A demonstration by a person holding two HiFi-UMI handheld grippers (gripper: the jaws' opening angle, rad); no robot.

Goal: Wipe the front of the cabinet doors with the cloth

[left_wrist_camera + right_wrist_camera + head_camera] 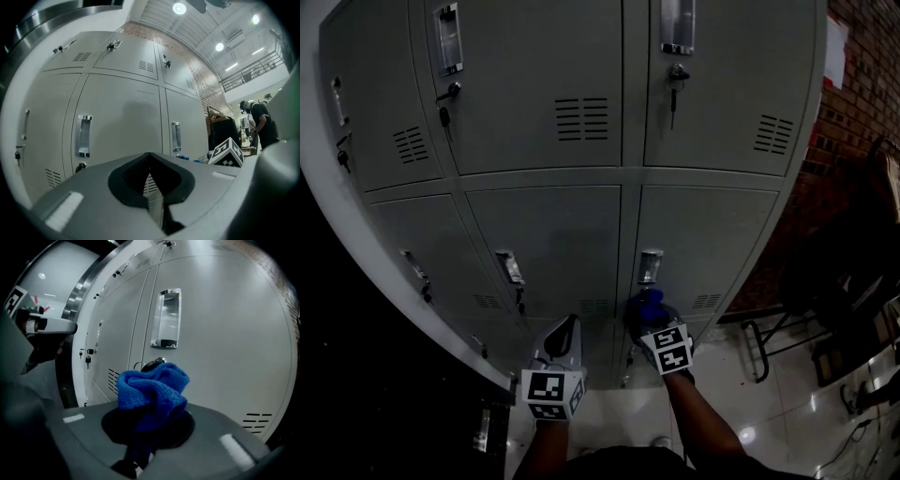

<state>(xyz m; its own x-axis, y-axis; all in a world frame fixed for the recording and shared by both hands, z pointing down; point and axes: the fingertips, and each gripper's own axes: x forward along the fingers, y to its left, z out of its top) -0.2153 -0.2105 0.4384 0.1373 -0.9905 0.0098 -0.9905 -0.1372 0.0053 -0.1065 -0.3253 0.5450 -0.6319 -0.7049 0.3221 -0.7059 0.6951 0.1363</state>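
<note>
The grey cabinet fills the head view, with its lower middle door (553, 234) and lower right door (712, 234) straight ahead. My right gripper (645, 319) is shut on a bunched blue cloth (649, 304), low down in front of the lower right door and under its chrome handle (649, 266). In the right gripper view the cloth (152, 387) bulges out of the jaws just short of the door (225, 348), below the handle (166, 317). My left gripper (565, 332) is shut and empty, low before the middle door (122, 117).
Keys hang in the upper locks (673, 89). A brick wall (853, 103) and a dark chair frame (825, 291) stand to the right on the shiny floor (769, 412). In the left gripper view a person (260, 124) stands far off beside a clothes rack (222, 131).
</note>
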